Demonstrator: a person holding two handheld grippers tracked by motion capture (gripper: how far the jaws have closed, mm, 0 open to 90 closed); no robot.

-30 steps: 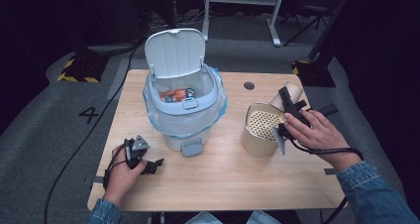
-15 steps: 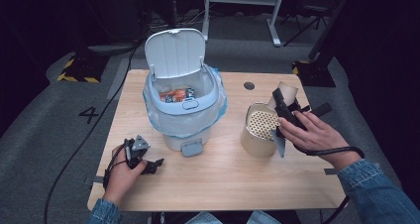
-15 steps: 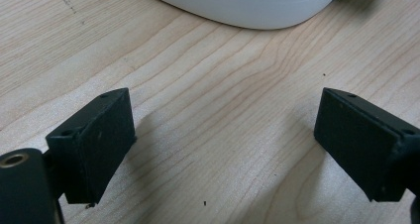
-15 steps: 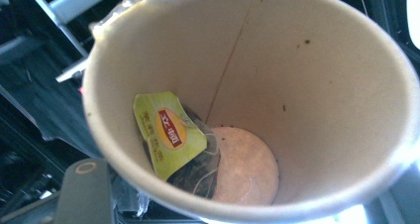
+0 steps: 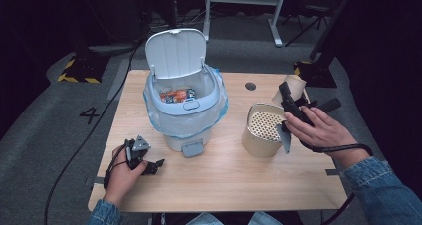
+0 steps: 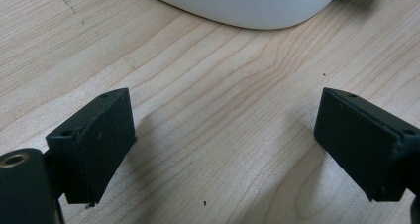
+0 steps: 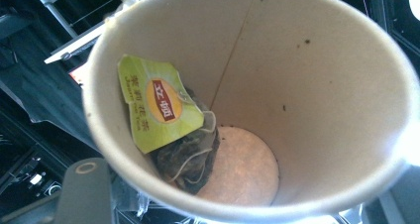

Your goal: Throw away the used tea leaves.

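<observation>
A: What is in my right hand-held gripper (image 5: pixel 287 96) at this moment?

B: A paper cup (image 7: pixel 257 85). I see it from the high view too, a tan cup (image 5: pixel 293 87) lifted off the worktop (image 5: pixel 234 185), above and just behind the beige canister (image 5: pixel 263 130) with the perforated insert. The jaws are narrowed on the cup's wall, gripping it.

A: How does the cup look up close?

B: The right gripper view looks straight into its mouth. The inside is off-white with a vertical seam and a few dark specks on the wall. The bottom is a pale round disc, partly covered by a wet, dark tea bag (image 7: pixel 185 159). Its string loops over the bag, and a yellow-green paper tag (image 7: pixel 156 105) with a red and gold label leans against the inner wall, above the bag.

A: And my left hand-held gripper (image 5: pixel 144 163)?

B: It rests low on the worktop near the front left edge, jaws spread wide, with bare wood between them. The left gripper view shows the white base of the bin (image 6: pixel 237 6) just ahead of it.

A: The bin itself?

B: The pale blue bin (image 5: pixel 184 110) stands mid-worktop, lid flipped up, a liner folded over the rim, and colourful wrappers (image 5: pixel 176 94) lying inside. It is well apart from the cup, with the canister between them.
</observation>
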